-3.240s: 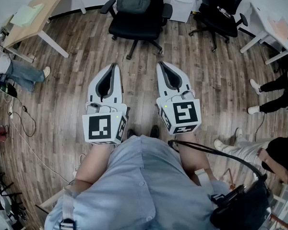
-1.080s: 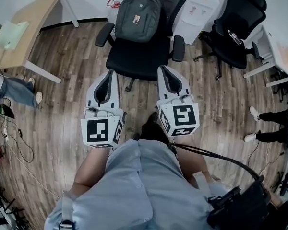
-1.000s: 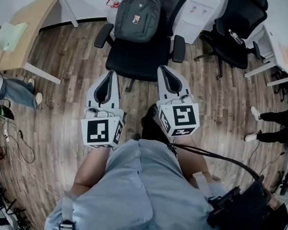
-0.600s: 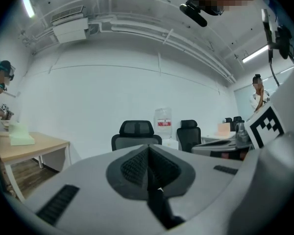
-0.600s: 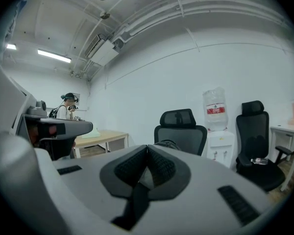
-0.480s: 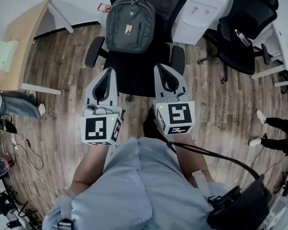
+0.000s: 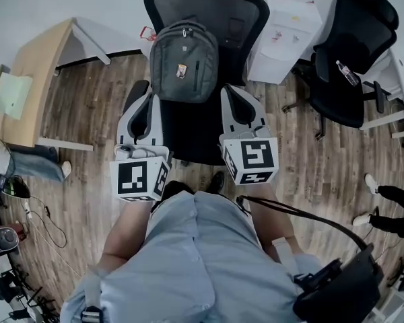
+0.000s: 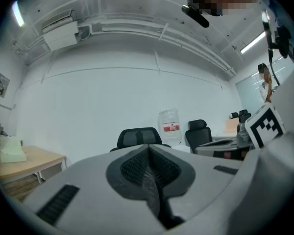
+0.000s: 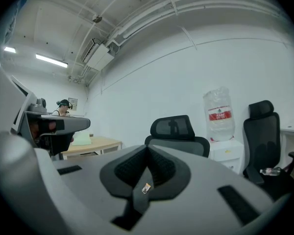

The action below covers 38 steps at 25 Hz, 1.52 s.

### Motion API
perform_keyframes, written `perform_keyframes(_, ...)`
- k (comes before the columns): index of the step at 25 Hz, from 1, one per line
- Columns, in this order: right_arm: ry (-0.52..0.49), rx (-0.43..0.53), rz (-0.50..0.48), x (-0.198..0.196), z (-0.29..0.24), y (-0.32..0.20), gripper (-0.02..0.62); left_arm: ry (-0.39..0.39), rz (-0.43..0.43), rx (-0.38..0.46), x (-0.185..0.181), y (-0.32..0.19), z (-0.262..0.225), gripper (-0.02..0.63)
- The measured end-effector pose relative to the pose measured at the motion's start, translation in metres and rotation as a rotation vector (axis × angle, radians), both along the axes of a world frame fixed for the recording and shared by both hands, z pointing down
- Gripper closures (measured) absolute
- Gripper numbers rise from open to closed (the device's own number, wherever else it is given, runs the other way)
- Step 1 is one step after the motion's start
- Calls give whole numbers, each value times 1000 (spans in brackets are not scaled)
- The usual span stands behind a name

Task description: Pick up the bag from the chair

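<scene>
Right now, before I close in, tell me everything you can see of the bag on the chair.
The bag is a grey fabric backpack with a top handle, zipped front pockets and a small orange-and-white tag on its front. It stands upright on the seat of the black chair, leaning on the mesh backrest, zips apparently closed. Nothing grips it: the left tongs and right tongs are shut, flanking its lower corners, with no contact showing.

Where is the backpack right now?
In the head view, the grey backpack sits on the black chair against its backrest, just beyond the left gripper and right gripper.
</scene>
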State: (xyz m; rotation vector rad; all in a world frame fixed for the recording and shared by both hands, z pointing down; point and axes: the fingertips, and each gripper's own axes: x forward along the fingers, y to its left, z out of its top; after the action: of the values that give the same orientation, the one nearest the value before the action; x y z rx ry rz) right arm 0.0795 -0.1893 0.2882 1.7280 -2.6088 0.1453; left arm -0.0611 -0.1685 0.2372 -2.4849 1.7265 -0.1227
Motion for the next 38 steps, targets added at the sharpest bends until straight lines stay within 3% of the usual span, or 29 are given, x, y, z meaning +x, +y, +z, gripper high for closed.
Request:
perform_keyframes(13,34,-16,41,-8,9,-95,594,32,37,-29,-18,-99,18,603)
perform_keyframes(28,68,-177,137,-51,86,-229,592,9,111,-235,-84,-271,104,603)
perform_keyframes(35,54,-258,211,-29,146,-267,576,-20,179,-331,-81,-322,166,603)
perform_keyframes(36,46,-268,212,-25,152,-270,559,-33,196,-338,-78,-328,172,571)
perform_keyframes(38,40,-287,197,-23,164,-279,444,-57,233,-353,-71,-340,181,409)
